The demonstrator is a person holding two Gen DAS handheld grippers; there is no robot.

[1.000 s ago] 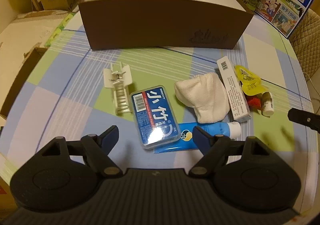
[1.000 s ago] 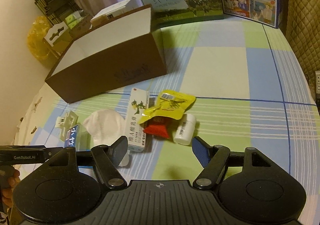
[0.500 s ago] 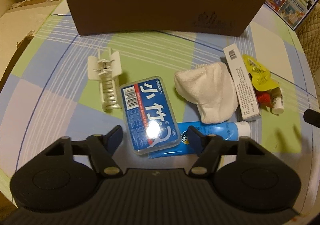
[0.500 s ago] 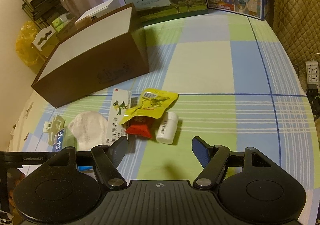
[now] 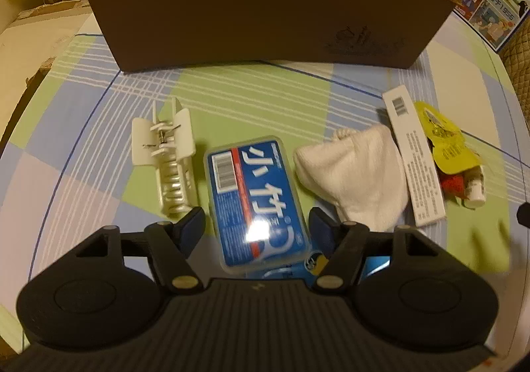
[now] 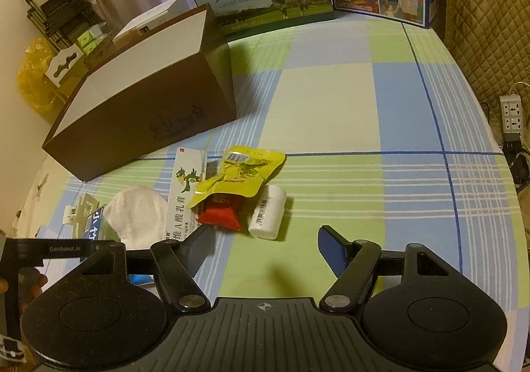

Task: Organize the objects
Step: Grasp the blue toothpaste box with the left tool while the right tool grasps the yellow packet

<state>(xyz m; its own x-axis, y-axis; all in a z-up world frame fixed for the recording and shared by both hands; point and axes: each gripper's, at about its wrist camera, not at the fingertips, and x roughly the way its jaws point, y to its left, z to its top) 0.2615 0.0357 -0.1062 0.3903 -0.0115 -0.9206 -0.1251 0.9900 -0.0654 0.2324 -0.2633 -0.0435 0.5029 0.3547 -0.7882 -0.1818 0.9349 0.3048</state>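
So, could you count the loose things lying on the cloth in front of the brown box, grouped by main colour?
White: 4 (clip, sock, carton, bottle)
Blue: 2 (floss case, tube)
Yellow: 1 (packet)
Red: 1 (packet)
Total: 8

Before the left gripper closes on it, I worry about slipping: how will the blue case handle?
The blue case looks like rigid plastic, so it should hold its shape between the opening jaws of the left gripper. Its glossy lid shows glare, so it may be slippery. One end rests on the blue tube, so it might rock.
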